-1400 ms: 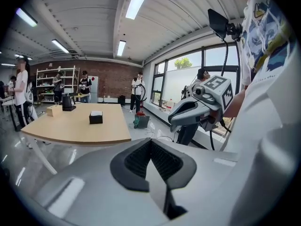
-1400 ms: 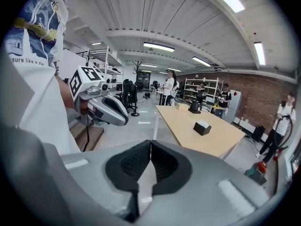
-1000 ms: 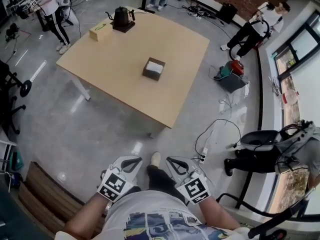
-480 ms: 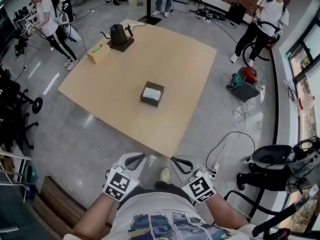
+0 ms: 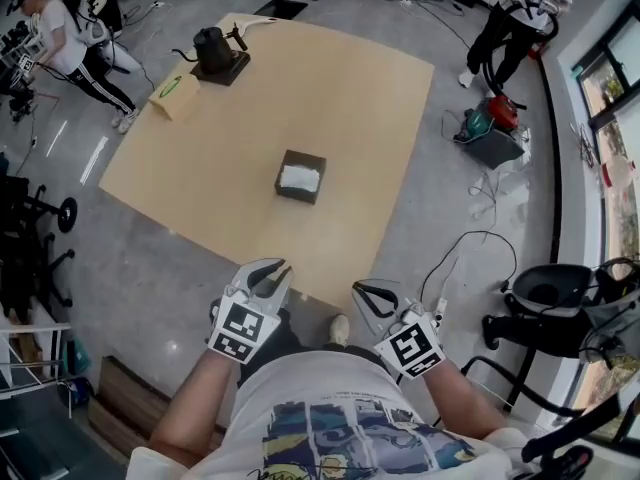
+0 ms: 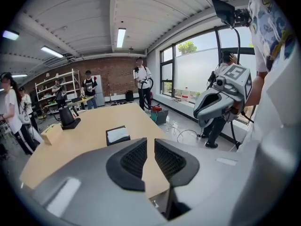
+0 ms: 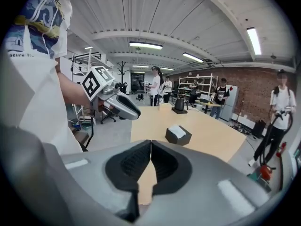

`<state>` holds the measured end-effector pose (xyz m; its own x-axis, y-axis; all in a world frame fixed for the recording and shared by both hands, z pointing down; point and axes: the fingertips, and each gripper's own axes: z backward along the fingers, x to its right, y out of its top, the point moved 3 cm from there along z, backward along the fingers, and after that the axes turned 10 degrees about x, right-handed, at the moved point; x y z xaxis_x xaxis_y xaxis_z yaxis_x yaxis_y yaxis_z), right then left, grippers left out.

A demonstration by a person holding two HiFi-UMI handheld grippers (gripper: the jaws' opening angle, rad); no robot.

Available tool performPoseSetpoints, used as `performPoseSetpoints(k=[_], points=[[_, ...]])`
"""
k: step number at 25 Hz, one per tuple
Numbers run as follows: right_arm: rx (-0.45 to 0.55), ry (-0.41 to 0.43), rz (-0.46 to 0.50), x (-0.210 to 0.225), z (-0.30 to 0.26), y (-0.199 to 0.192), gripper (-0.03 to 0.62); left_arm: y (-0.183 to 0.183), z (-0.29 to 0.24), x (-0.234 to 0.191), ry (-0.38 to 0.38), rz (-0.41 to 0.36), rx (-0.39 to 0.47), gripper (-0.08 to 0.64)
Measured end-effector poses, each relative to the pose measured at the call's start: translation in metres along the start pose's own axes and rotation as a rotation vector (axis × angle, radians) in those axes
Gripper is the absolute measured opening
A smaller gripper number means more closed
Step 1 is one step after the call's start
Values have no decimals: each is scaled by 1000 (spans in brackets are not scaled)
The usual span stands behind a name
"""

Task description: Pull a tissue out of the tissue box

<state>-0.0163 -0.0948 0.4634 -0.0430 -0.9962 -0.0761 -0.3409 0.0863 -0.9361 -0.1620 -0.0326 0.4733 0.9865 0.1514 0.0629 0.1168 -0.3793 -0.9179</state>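
A dark tissue box with a white tissue showing in its top stands near the middle of the wooden table. It also shows as the tissue box and the tissue box in the gripper views. Both grippers hang short of the table's near edge, well away from the box. My left gripper has just been opening its jaws; a narrow gap stands between the pads with nothing in it. The right gripper is shut, its tips touching and empty.
A black kettle on a base and a tan box sit at the table's far left corner. People stand beyond the table. A red machine, floor cables and black chairs lie to the right.
The table and the tissue box have come nearer in the head view. Both grippers have moved forward, up to the table's near edge.
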Motion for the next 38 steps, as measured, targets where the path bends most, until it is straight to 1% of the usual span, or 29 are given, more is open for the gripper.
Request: performPoseSetpoints(k=[2,5,9,12,15,17,21,23,25,28,31,33,36,37,38], points=[[-4,-45,-17,7,-15,8,5,-5,-11,-24,-26,-50,-23,56],[-19,-110,-38,14,-32,16,5,-9,-32,-53,-84,-158,-47,68],[-43,-179,-56,19,-59,23,5,-15,-65,-84,-170,-287,-60,86],[-58,-245,-74,22,-74,27,5,-23,-90,-103,-224,-365,-78,98],[-66,-327,-95,26,-79,28,5,-34,-119,-114,-268,-462,-111,105],[-74,-380,-120,26,-79,27,6,-42,-137,-117,-303,-537,-135,122],[-103,-452,-159,22,-74,21,6,-53,-165,-120,-367,-678,-156,144],[-116,-485,-177,18,-68,18,6,-60,-176,-121,-403,-737,-169,149],[-129,-518,-195,15,-62,15,6,-67,-186,-121,-447,-777,-188,156],[-146,-554,-216,15,-52,12,6,-75,-196,-122,-499,-805,-221,162],[-157,-570,-236,16,-47,9,6,-74,-203,-122,-546,-803,-232,169],[-163,-566,-243,16,-47,9,6,-72,-206,-124,-584,-767,-232,175],[-170,-553,-245,16,-54,9,6,-68,-209,-135,-613,-658,-249,181],[-170,-551,-244,16,-56,9,6,-67,-210,-139,-615,-640,-254,181],[-169,-550,-243,17,-57,9,6,-66,-212,-143,-613,-639,-257,181]])
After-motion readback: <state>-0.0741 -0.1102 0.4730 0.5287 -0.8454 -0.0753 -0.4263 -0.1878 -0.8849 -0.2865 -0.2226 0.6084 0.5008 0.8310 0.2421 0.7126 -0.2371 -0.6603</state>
